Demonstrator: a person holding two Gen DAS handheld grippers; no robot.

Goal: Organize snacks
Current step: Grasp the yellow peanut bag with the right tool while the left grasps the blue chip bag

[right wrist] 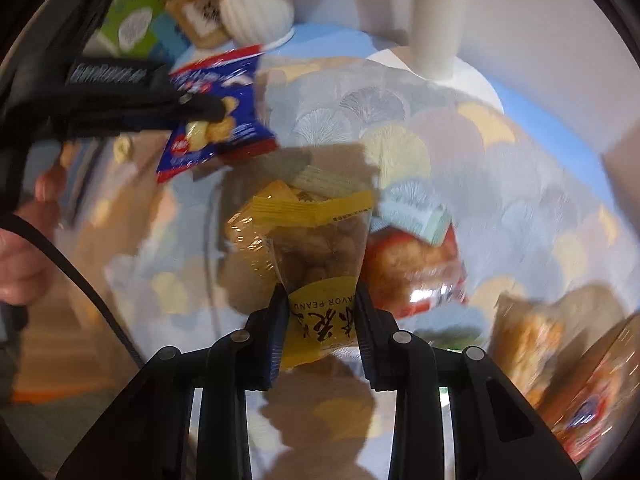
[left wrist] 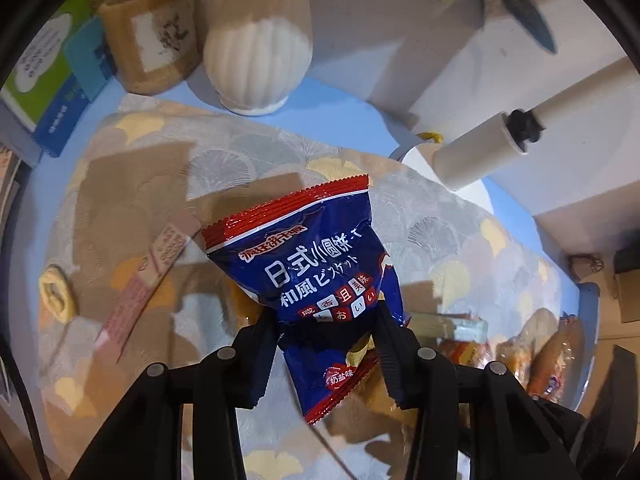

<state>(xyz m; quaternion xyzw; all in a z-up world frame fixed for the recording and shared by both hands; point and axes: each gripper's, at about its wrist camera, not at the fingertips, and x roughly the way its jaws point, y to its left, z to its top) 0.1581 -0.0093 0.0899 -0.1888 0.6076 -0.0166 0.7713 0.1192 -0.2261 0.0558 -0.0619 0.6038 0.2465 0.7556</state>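
Left gripper (left wrist: 326,332): pinched on blue biscuit packet (left wrist: 304,264), gripped mid-body so it can be carried.
Right gripper (right wrist: 322,312): clamped on yellow peanut packet (right wrist: 316,248), presumably for sorting.
Remaining snacks: beside right tongs.

Both tongs, left (left wrist: 326,320) and right (right wrist: 322,300), steeply downward, clamped tight.
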